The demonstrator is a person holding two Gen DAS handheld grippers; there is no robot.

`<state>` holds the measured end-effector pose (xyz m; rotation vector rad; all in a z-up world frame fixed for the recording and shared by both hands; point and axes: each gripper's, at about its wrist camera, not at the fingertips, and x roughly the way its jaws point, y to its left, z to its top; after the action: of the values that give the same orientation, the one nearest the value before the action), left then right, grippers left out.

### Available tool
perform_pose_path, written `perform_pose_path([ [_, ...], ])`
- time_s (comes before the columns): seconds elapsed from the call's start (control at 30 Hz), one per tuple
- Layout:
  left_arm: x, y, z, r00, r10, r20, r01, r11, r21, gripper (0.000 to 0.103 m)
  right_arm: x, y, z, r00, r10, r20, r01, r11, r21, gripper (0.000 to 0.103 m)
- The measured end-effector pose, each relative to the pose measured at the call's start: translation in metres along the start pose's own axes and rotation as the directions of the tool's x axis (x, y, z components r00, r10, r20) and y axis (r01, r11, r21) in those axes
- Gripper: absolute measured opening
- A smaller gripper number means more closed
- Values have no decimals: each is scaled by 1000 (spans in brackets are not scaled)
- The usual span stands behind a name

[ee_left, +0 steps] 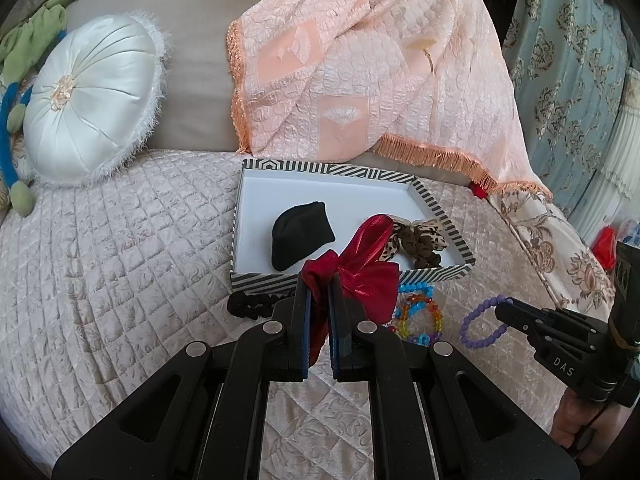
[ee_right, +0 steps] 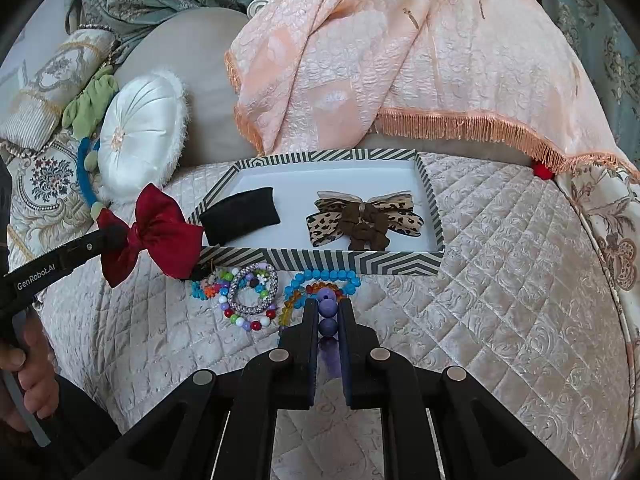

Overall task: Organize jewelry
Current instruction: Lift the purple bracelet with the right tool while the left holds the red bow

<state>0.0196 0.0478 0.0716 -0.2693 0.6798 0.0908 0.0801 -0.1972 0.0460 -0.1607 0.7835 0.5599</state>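
A striped box point(ee_left: 352, 275) point(ee_right: 320, 262) with a white floor sits on the quilted bed. In it lie a black pad point(ee_left: 301, 240) point(ee_right: 240, 216) and a leopard bow point(ee_left: 420, 242) point(ee_right: 364, 220). My left gripper point(ee_left: 319, 292) point(ee_right: 114, 236) is shut on a red satin bow point(ee_left: 362, 268) point(ee_right: 156, 228), held just in front of the box's near wall. My right gripper point(ee_right: 328, 312) point(ee_left: 505, 307) is shut on a purple bead bracelet point(ee_right: 327, 314) point(ee_left: 478, 322). Several colourful bead bracelets point(ee_right: 248, 296) point(ee_left: 416, 316) and a blue bead bracelet point(ee_right: 324, 280) lie before the box.
A black scrunchie point(ee_left: 252, 304) lies left of the box front. A round white cushion point(ee_left: 90, 98) point(ee_right: 140, 136) stands at the back left. A peach fringed throw point(ee_left: 372, 68) point(ee_right: 400, 64) hangs behind the box. The bed edge point(ee_right: 592, 240) runs at the right.
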Motion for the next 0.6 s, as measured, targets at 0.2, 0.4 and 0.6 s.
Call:
perform_pose_path([
  [0.2,0,0,0,1000,1,0,-1,1000,-1,6,1,0,0,1000,-1,-3,1,1000,-3,9],
  [0.4,0,0,0,1000,1,0,-1,1000,0,6,0,0,-1,1000,-2,-2,2,1000,-3,9],
  [0.6,1,0,0,1000,0,-1,0,1000,1,6,2,0,0,1000,-1,-5,1,1000,-4,8],
])
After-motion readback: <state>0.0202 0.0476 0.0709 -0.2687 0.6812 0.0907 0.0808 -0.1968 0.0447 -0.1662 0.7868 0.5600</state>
